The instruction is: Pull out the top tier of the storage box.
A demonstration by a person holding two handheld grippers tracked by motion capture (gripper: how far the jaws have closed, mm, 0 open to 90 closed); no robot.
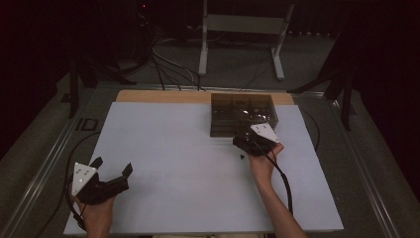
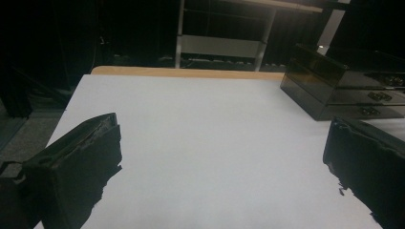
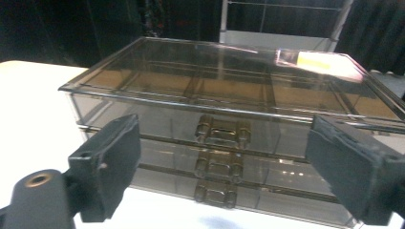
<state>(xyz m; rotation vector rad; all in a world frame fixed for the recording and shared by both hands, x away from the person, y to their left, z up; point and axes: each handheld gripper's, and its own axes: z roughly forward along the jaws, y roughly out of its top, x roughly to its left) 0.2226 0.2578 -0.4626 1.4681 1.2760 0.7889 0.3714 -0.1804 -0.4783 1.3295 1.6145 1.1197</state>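
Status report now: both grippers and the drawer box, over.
Left gripper open, idle. Right gripper open, facing drawer box handles. Drawers closed. Nothing in the way.

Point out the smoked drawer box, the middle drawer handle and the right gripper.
smoked drawer box [image 1: 241, 105]: high view, on its top panel.
middle drawer handle [image 3: 220, 166]: right gripper view, on the handle's centre.
right gripper [image 3: 224, 176]: right gripper view, midway between its open fingertips.

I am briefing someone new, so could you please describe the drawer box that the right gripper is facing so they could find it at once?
Start at the white table top and look to its far right part, near the wooden edge strip. There stands a smoky, see-through plastic drawer box with three stacked drawers. Each drawer front has a small clear handle at its centre, and it is the only boxy container on the table.
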